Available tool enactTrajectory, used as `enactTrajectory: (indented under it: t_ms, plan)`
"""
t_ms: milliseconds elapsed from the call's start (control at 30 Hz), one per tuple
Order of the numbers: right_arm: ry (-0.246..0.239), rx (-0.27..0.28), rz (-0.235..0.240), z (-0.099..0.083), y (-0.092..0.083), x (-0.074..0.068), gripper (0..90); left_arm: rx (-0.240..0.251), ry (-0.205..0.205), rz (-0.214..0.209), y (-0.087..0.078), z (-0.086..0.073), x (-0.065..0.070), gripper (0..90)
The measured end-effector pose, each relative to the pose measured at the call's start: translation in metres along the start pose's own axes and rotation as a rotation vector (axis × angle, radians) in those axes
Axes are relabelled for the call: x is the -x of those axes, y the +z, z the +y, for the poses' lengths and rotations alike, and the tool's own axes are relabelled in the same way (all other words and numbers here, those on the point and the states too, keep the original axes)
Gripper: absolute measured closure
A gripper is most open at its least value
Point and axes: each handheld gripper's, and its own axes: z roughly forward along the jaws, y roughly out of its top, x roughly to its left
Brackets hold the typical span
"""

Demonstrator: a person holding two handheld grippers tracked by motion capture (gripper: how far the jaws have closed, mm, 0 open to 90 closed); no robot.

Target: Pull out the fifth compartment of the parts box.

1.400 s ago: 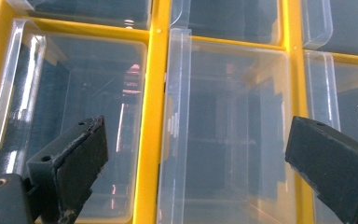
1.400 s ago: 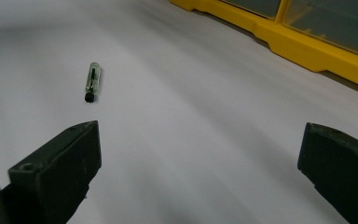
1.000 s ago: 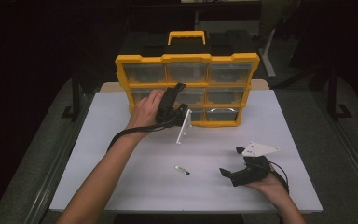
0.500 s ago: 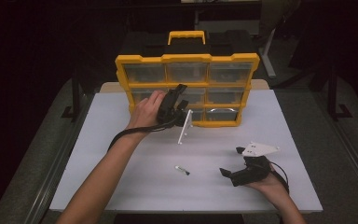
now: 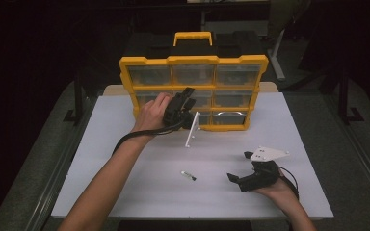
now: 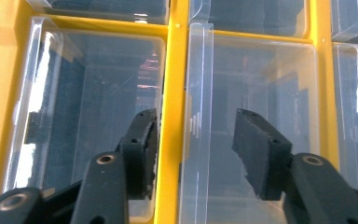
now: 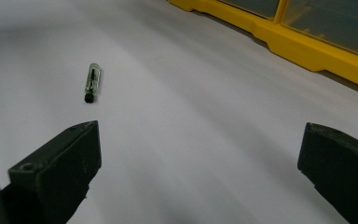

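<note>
The left tool (image 6: pixel 193 140) has just been closing, its jaws half-narrowed around a clear drawer tab (image 6: pixel 196 121) on the yellow organizer (image 5: pixel 192 91). An off-centre pinch could slip. The small vial (image 5: pixel 188 175) lies loose mid-counter (image 5: pixel 125 183); the right tool (image 5: pixel 243 168), gaping, could nudge it rolling.

The high view looks forward and down from above the near edge of the white table (image 5: pixel 125 144), taking in the whole top and the yellow drawer cabinet (image 5: pixel 192 60) at its far side. The left gripper view faces the cabinet (image 6: pixel 175 93) front at very close range. The right gripper view sits low over the table (image 7: pixel 191 116), facing across it. It shares the small vial (image 7: pixel 92 82) (image 5: pixel 188 175) and the cabinet's base with the high view.
</note>
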Motion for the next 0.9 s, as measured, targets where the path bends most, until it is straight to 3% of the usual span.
enactTrajectory:
  t_ms: [133,267,667,767,833,900]
  plan:
    - [-0.002,-0.001,0.0,-0.0001,0.0,0.0,0.0,0.004,-0.011,0.003,0.0007,0.0003,0.0,55.8]
    - [-0.002,-0.001,0.0,-0.0001,0.0001,-0.0001,0.0,-0.015,0.011,-0.009,-0.0003,0.0004,-0.0013,60.4]
    - [-0.001,-0.002,0.001,-0.0001,0.0,-0.0001,0.0,-0.013,0.01,-0.013,0.0,0.0005,-0.0027,68.8]
    - [-0.003,-0.002,0.001,-0.0001,0.0001,-0.0002,0.0,0.017,-0.027,-0.005,0.0025,0.0006,-0.0009,70.8]
    - [-0.002,-0.002,0.001,-0.0002,0.0001,-0.0002,0.0,-0.014,0.011,-0.018,0.0004,0.0009,-0.0032,71.4]
    - [0.0,-0.001,0.001,-0.0001,-0.0001,-0.0001,0.0,-0.014,0.011,-0.021,0.0006,0.0007,-0.0033,72.5]
